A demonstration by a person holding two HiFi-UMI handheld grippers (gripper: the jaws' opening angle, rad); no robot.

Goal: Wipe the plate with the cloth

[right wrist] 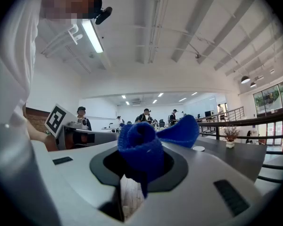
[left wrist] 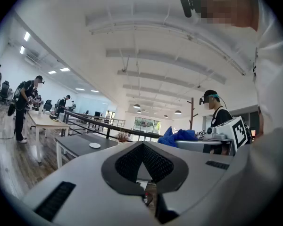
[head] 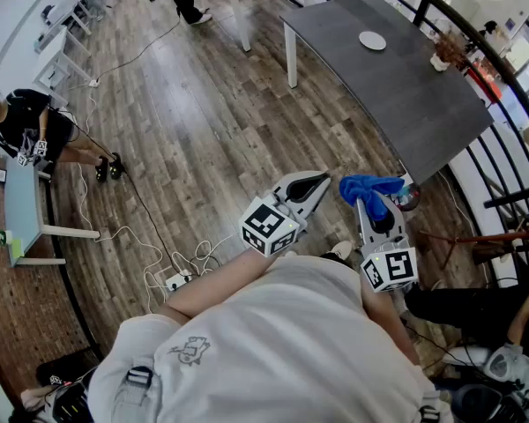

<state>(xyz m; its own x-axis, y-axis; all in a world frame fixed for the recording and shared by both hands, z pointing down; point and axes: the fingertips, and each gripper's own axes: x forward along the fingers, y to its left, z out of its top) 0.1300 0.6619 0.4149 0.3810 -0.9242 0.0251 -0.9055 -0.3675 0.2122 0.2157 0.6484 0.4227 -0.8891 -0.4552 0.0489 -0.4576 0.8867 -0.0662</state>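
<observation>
A small white plate (head: 372,40) lies on the dark grey table (head: 406,95), far ahead of both grippers. In my right gripper (head: 371,198) is a blue cloth (head: 368,186), bunched up, with the jaws shut on it. The right gripper view shows the cloth (right wrist: 145,147) filling the jaws, with the plate (right wrist: 198,149) small beyond it. My left gripper (head: 316,181) is held level beside the right one, shut and holding nothing. From the left gripper view, the plate (left wrist: 95,145) sits on the table (left wrist: 75,144) in the distance, and the cloth (left wrist: 178,135) is off to the right.
A potted plant (head: 439,58) stands near the table's far edge by a black railing (head: 489,69). Cables and a power strip (head: 175,280) lie on the wood floor to my left. A seated person (head: 26,129) and a light blue table (head: 22,208) are at far left.
</observation>
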